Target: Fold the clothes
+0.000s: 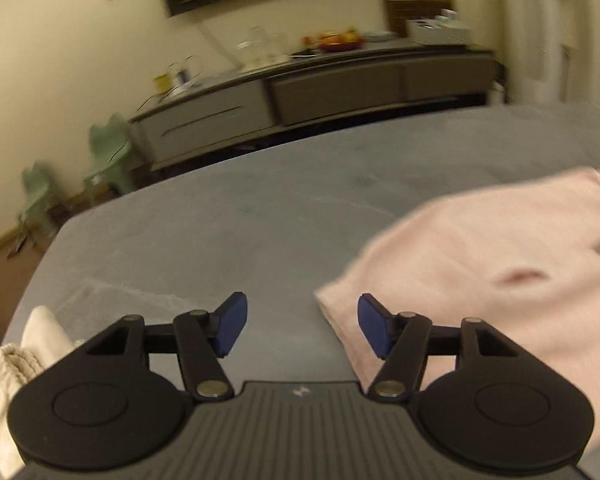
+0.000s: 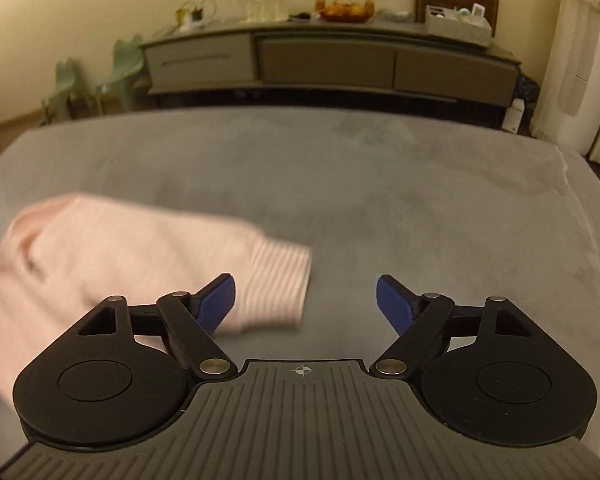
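Note:
A pink knitted garment (image 1: pixel 480 256) lies folded on the grey bed (image 1: pixel 240 232), to the right in the left wrist view. My left gripper (image 1: pixel 302 330) is open and empty, held above the bed just off the garment's left edge. In the right wrist view the same pink garment (image 2: pixel 112 256) lies to the left, with its ribbed striped hem (image 2: pixel 278 284) toward the middle. My right gripper (image 2: pixel 305 304) is open and empty above the bed (image 2: pixel 420 200), just right of that hem.
A cream knitted garment (image 1: pixel 16 360) lies at the bed's near left corner. Beyond the bed stands a long low sideboard (image 2: pixel 328 60) with glassware, a fruit bowl and a box. Green child chairs (image 1: pixel 112 152) stand on the left, a curtain (image 2: pixel 580 60) on the right.

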{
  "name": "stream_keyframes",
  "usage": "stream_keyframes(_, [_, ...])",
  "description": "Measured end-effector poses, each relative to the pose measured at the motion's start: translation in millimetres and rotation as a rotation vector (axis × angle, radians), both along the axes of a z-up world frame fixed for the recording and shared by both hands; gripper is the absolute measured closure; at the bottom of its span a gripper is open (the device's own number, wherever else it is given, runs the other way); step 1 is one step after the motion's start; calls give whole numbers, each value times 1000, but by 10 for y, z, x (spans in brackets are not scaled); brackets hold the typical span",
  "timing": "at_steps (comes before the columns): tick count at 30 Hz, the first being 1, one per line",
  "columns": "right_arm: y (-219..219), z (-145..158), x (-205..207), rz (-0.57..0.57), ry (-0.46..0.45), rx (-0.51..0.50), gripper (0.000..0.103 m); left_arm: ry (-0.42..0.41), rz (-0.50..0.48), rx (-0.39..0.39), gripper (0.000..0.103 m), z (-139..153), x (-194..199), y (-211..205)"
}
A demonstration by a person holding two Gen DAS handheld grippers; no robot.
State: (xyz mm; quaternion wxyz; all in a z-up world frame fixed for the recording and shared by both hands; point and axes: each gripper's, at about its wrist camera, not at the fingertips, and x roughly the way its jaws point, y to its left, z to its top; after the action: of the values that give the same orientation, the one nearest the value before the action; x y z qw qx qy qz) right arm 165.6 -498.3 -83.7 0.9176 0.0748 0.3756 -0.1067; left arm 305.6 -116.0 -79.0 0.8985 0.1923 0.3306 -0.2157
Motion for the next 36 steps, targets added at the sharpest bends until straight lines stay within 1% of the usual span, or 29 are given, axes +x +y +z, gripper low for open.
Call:
stream_keyframes(2, [-59, -72, 235, 1, -11, 38, 20, 17, -11, -14, 41, -71, 136, -126])
stream_keyframes(4, [-53, -205, 426, 23, 25, 52, 20, 9, -49, -5, 41, -121, 158, -292])
stream_keyframes(5, [-27, -272, 481, 41, 39, 49, 25, 7, -64, 2, 43, -146, 161, -369])
stream_keyframes(7, [58, -360, 523, 87, 47, 9, 48, 38, -58, 7, 78, -213, 192, -480])
stream_keyframes(8, [89, -335, 512, 97, 41, -1, 75, 59, -55, -7, 97, -226, 219, -503])
stream_keyframes(9, [119, -311, 500, 108, 35, -11, 93, 52, -56, -18, 99, -186, 199, -490])
stream_keyframes(11, [184, -258, 474, 130, 23, -36, 93, 30, -59, -38, 99, -91, 144, -456])
stream_keyframes(12, [248, -197, 427, 141, 8, -88, 93, 19, -61, -49, 99, -43, 116, -439])
stream_keyframes(14, [361, -9, 245, 180, -48, -171, 93, -21, -91, -62, 100, 121, -85, -292])
stream_keyframes(15, [451, 95, 90, 214, -86, -246, 93, -41, -107, -69, 100, 205, -191, -214])
stream_keyframes(16, [578, 180, -118, 267, -128, -355, 93, -55, -137, -69, 100, 278, -337, -107])
stream_keyframes(17, [702, 172, -373, 324, -164, -474, 93, -55, -162, -68, 99, 290, -508, 8])
stream_keyframes(18, [825, 164, -627, 381, -200, -593, 92, -53, -186, -67, 96, 293, -683, 124])
stream_keyframes(19, [938, 145, -874, 433, -229, -704, 91, -20, -190, -61, 92, 236, -810, 229])
stream_keyframes(20, [976, 40, -1074, 456, -210, -760, 78, 35, -189, -36, 87, 160, -899, 280])
stream_keyframes(21, [1008, -62, -1259, 475, -182, -808, 43, 58, -195, -31, 86, 120, -981, 313])
stream_keyframes(22, [993, -140, -1335, 454, -93, -797, 32, 76, -201, -29, 86, 86, -1062, 344])
stream_keyframes(23, [945, -185, -1368, 413, -7, -748, 34, 92, -198, -41, 84, 86, -1108, 388])
stream_keyframes(24, [883, -182, -1397, 356, 41, -672, 43, 114, -180, -69, 82, 100, -1104, 446])
stream_keyframes(26, [716, -68, -1456, 231, 74, -458, 43, 172, -128, -146, 81, 145, -1052, 565])
stream_keyframes(27, [627, 9, -1483, 157, 62, -325, 41, 207, -94, -197, 79, 176, -1006, 624])
stream_keyframes(28, [525, 82, -1514, 76, 38, -160, 39, 247, -71, -252, 78, 179, -948, 661])
stream_keyframes(29, [423, 150, -1543, -3, 12, 7, 37, 287, -49, -307, 74, 177, -889, 696])
stream_keyframes(30, [332, 169, -1567, -59, -23, 184, 33, 327, -27, -363, 70, 176, -830, 730])
stream_keyframes(31, [286, 152, -1591, -89, -55, 322, 31, 360, -11, -392, 69, 163, -780, 711])
stream_keyframes(32, [260, 133, -1565, -104, -70, 394, 30, 381, 0, -400, 67, 118, -749, 673])
stream_keyframes(33, [261, 123, -1507, -120, -76, 408, 30, 400, 10, -406, 65, 68, -721, 632])
stream_keyframes(35, [283, 54, -1407, -158, -48, 373, 31, 410, 19, -385, 64, -27, -691, 554])
stream_keyframes(36, [298, 11, -1361, -171, -26, 354, 37, 408, 22, -370, 64, -68, -693, 517])
